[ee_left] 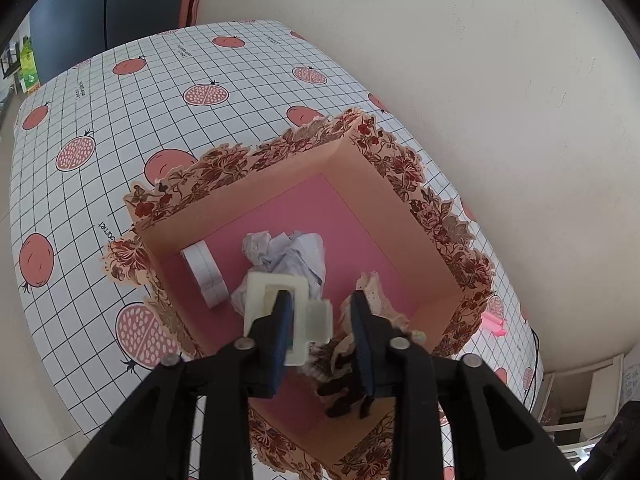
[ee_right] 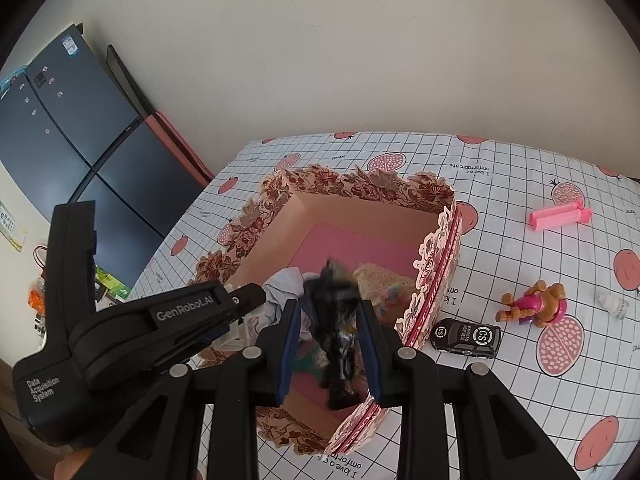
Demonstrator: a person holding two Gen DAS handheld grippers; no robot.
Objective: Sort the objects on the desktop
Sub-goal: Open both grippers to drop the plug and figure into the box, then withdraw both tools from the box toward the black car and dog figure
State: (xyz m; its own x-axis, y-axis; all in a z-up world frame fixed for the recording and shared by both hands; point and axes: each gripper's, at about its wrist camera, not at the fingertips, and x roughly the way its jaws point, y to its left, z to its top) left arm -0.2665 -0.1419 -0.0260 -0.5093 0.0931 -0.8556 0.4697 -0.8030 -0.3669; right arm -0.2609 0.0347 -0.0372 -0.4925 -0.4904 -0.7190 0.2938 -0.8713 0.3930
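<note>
Two views logged, left wrist first.

Left wrist view: left gripper (ee_left: 320,300) pointed steeply down into the floral-rimmed box (ee_left: 404,168). Jaws stood spread. White plastic frame (ee_left: 289,316) lay against the inner face of the left-hand pad only; the other pad stood clear of it, so no pinch. Long axis of the frame ran roughly along the fingers. Judged: the frame was already over the box's pink floor, so the left hand had only to draw away. Below it sat crumpled paper (ee_left: 284,256) and a white tape roll (ee_left: 204,272) near one wall, with a cream lace piece (ee_left: 372,292) just beside the right-hand finger. Dark furry item (ee_left: 340,384) showed low in frame, under that finger.

Right wrist view: right gripper (ee_right: 330,308) hung over the near corner of the box (ee_right: 436,248). Its jaws appeared to pinch the dark furry item (ee_right: 336,320), which stood roughly upright between the pads, its top blurred. Left gripper (ee_right: 248,298) came in from the left, close beside it; crowding looked like the main risk. Judged: the item was above the box interior, so the drop was straight down.

Outside the box, well apart on the grid-and-pomegranate tablecloth (ee_right: 520,168): black toy car (ee_right: 466,338) nearest the right hand, toy dog (ee_right: 536,306), small white bottle (ee_right: 614,306), pink clip (ee_right: 560,218). Plain wall behind; dark fridge (ee_right: 80,140) at left.
</note>
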